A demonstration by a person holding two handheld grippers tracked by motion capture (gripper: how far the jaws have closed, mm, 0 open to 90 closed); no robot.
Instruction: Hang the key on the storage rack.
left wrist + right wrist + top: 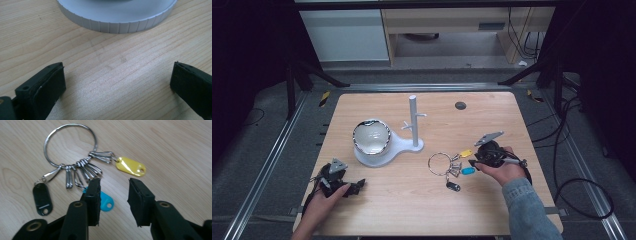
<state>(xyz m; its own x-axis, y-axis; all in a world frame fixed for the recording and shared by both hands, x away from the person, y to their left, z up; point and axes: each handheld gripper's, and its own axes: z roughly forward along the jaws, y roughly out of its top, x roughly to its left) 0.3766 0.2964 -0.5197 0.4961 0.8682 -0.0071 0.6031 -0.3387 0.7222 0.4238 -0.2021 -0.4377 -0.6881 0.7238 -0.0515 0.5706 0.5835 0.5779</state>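
Near the right half of the wooden surface (pixel 422 180), the key ring (pixel 440 163) lies flat with its clips fanned out below the big metal loop. A yellow tag (pixel 131 166) sits at the far side of the bunch, a blue tag (pixel 106 202) in the middle, and a black tag (pixel 42 198) at the other end. The right gripper (pixel 113 195) is held in the person's right hand (pixel 502 170) just beside the ring, its jaws partly open with bare wood showing in the gap between them. One jaw overlaps the blue tag in the right gripper view, but the pads press on nothing.

Over at the near left corner, the left gripper (pixel 117 82) rests low in the left hand (pixel 324 197), jaws spread wide with nothing between them. Its view looks across the wood at the ribbed rim of the white stand's base (pixel 117 20). That white stand (pixel 413 125) is an upright post with short pegs, and a shiny silver bowl (pixel 371 137) sits on the round end of its base, well apart from the key ring. A small dark disc (pixel 460 105) is set in the surface near the far edge.
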